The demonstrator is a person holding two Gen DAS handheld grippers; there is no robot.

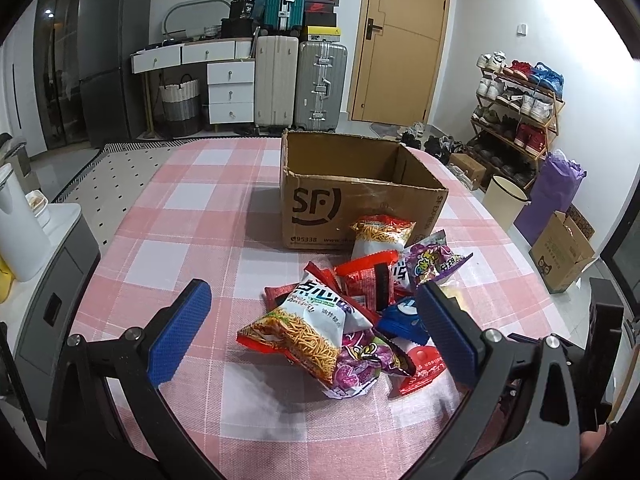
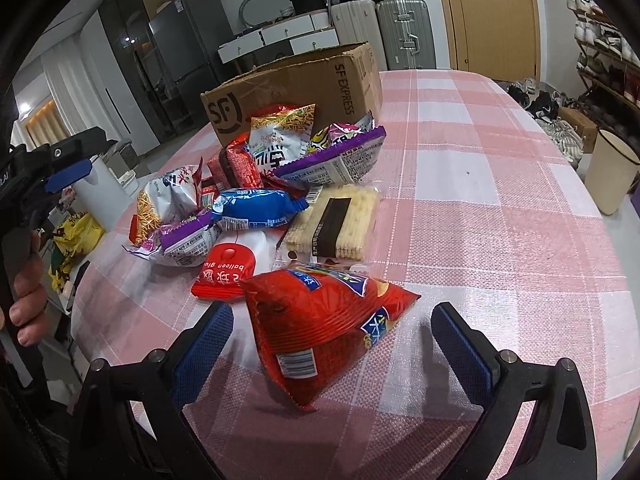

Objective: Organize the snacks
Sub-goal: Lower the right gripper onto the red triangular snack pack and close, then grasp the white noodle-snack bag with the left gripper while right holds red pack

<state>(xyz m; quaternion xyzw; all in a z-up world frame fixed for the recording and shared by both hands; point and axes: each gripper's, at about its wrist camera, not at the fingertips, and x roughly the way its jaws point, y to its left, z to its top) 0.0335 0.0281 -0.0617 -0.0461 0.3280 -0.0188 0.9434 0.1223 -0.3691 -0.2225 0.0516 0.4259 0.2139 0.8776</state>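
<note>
Red and puffy, the chip bag [image 2: 324,320] lay on the checked cloth [image 2: 500,200] between the right gripper [image 2: 332,344]'s spread, empty pads; a squeeze low across its middle looked best. Left gripper [image 1: 316,332] gaped empty over the snack pile [image 1: 344,312], cardboard box [image 1: 352,200] just behind

I see open checkered tablecloth [image 2: 500,200] to the right of the snack heap [image 2: 256,184] and left of it too, while the open-topped cardboard box [image 1: 360,196] stands hard behind the heap (packets lean on its front), blocking any low pass there.
</note>
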